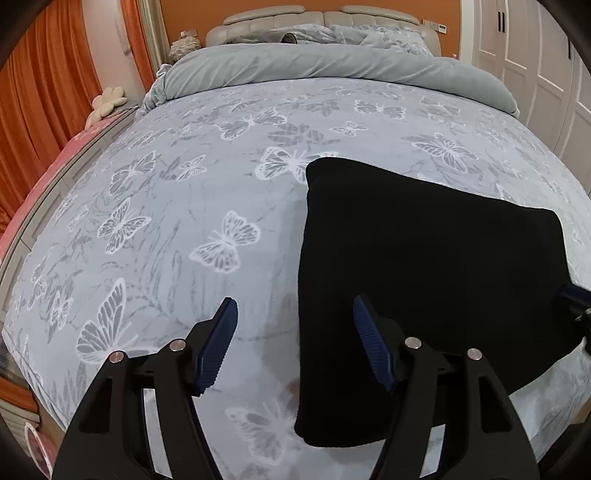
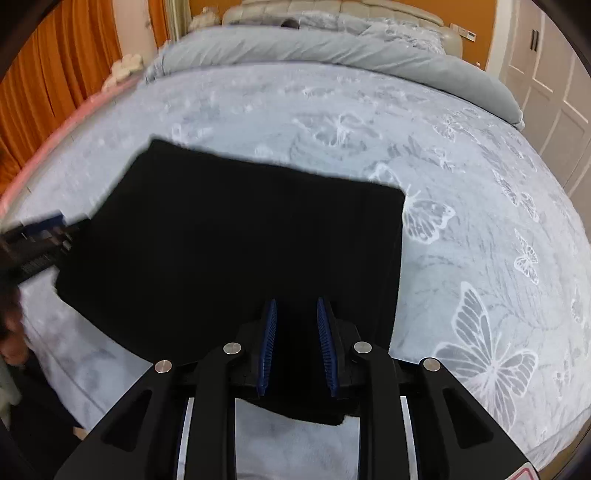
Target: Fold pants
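Two grippers are up over the bed here, both looking toward the headboard [image 1: 317, 18]. Our left gripper [image 1: 295, 306] hangs above the sheet [image 1: 166, 221] with its jaws spread wide and nothing between them. Its right finger [image 1: 369, 339] sits over the left edge of the pants [image 1: 424, 277], the left finger [image 1: 221, 332] over bare butterfly print. We can't tell if it touches anything.

Our right gripper [image 2: 295, 310] hovers over the near right part of the pants [image 2: 240, 240], jaws only narrowly apart, with black fabric showing in the gap. Whether the pads [image 2: 269, 339] actually pinch cloth we can't say, since the black swallows all detail.

The pants lie as a flat, dark, roughly square bundle on the near half of the bed, closer to its right side in the left view. The near edge runs under the right gripper's fingers.

Around it: a grey duvet [image 1: 332, 62] is bunched across the far end, with pillows [image 1: 369, 33] behind it. Orange curtains [image 1: 44, 92] hang on the left, white closet doors [image 1: 535, 66] on the right. The right view is a bit blurry, and it catches the left gripper [image 2: 40, 236] at its left edge, touching or just beside the pants.
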A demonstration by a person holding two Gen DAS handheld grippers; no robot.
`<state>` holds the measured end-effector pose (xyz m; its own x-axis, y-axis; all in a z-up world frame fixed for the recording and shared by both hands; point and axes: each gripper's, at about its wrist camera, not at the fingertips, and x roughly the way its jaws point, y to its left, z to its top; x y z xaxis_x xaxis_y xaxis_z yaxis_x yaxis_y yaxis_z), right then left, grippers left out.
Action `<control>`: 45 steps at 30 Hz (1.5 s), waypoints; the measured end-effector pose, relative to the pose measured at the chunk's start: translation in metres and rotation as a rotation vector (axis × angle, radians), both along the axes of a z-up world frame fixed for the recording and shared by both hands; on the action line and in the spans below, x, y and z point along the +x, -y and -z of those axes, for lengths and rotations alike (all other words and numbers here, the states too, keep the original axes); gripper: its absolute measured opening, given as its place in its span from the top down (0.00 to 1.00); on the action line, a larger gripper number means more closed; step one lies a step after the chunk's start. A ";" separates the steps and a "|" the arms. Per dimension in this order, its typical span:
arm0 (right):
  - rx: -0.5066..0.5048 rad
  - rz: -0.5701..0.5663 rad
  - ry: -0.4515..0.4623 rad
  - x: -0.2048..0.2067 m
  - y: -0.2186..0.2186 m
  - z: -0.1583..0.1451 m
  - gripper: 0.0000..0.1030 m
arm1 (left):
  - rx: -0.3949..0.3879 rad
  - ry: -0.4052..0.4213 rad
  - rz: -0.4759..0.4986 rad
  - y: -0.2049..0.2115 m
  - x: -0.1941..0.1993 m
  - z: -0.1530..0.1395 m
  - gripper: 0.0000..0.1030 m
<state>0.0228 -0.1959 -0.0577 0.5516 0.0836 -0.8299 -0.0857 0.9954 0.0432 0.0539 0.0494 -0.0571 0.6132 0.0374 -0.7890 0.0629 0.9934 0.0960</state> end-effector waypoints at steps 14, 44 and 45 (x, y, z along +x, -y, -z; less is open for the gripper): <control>0.209 0.149 -0.060 0.033 0.059 0.013 0.40 | -0.053 0.015 -0.005 -0.019 -0.015 -0.012 0.16; 0.188 0.072 -0.128 0.036 0.043 0.017 0.51 | -0.098 0.019 0.006 -0.011 -0.013 -0.017 0.10; 0.177 0.063 -0.133 0.037 0.036 0.022 0.64 | -0.088 0.023 0.006 -0.010 -0.014 -0.017 0.10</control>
